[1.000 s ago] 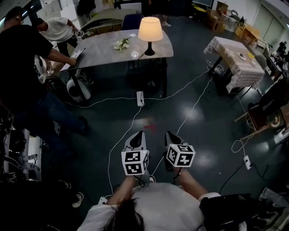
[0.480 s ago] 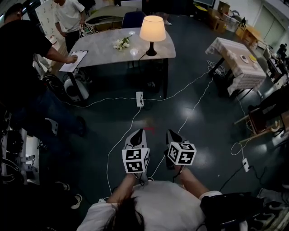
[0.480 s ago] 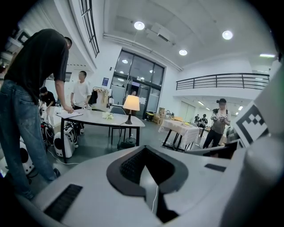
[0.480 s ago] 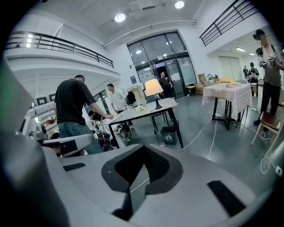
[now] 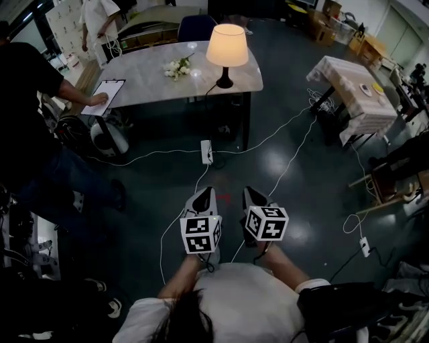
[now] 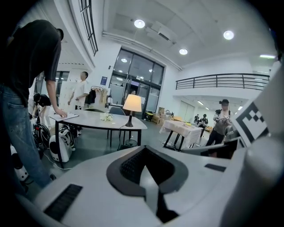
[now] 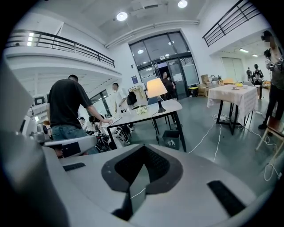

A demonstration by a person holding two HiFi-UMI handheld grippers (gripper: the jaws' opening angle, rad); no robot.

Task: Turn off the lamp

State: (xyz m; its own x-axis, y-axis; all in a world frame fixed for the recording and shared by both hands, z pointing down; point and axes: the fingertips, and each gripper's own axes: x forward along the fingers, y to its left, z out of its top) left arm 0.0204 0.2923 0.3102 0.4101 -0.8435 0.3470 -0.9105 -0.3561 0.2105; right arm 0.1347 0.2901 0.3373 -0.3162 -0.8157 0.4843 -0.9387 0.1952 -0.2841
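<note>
Head view: the lit lamp stands on the far bench; the left hand-held gripper and the right hand-held gripper are side by side, well apart from it; left gripper view: its jaws are together, empty; right gripper view: jaws together, empty.

A grey table is the landmark. Near its middle lies a bunch of white flowers. At its left end a clipboard sits under the hand of a person in black, who leans over that end. Behind the table are a blue chair and a person in a white top. On the floor just in front of the table lies a white power strip with white cables running from it. Well to the table's right stands a cloth-covered table.
</note>
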